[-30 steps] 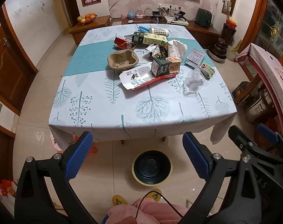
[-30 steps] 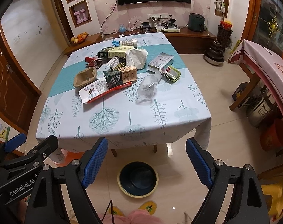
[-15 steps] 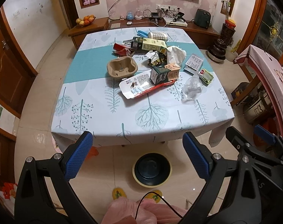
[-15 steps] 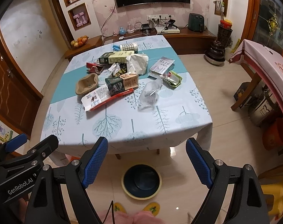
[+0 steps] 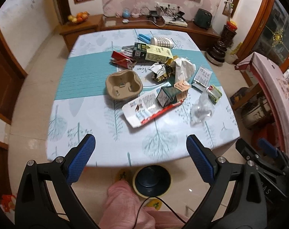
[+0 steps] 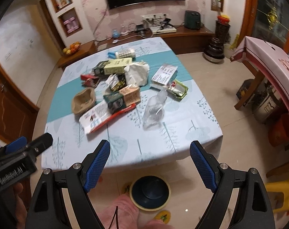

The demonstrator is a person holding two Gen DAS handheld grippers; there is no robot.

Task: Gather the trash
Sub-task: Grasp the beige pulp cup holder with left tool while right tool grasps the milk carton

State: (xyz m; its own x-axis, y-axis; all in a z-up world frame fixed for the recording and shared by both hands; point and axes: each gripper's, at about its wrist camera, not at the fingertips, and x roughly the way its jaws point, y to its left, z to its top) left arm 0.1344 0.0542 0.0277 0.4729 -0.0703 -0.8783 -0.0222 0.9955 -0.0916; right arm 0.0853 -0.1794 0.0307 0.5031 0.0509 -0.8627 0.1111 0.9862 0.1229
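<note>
Trash lies heaped on the table [image 5: 110,145] with the leaf-print cloth: a brown pulp cup tray [image 5: 123,85], a flat red-and-white wrapper [image 5: 146,108], a small dark carton [image 5: 168,95], a crumpled clear bottle [image 5: 201,110], white tissue [image 5: 183,67] and a long green box [image 5: 153,52]. The same heap shows in the right wrist view, with the bottle [image 6: 154,107] and the carton [image 6: 121,97]. My left gripper [image 5: 140,161] hangs open over the table's near edge. My right gripper [image 6: 149,167] is open too, empty, beside it. A dark round bin [image 5: 151,180] with a yellow rim stands on the floor below.
A second table [image 5: 274,84] with a pink cloth stands at the right. A wooden sideboard [image 5: 140,23] with devices runs along the back wall. A yellow stool [image 6: 279,194] is at the lower right. Pink sleeve or clothing [image 5: 129,208] of the person fills the bottom.
Both grippers have moved toward the table, and the heap looks larger and closer. Their fingertips now overlap the table's near edge. The jaws stay as wide as before.
</note>
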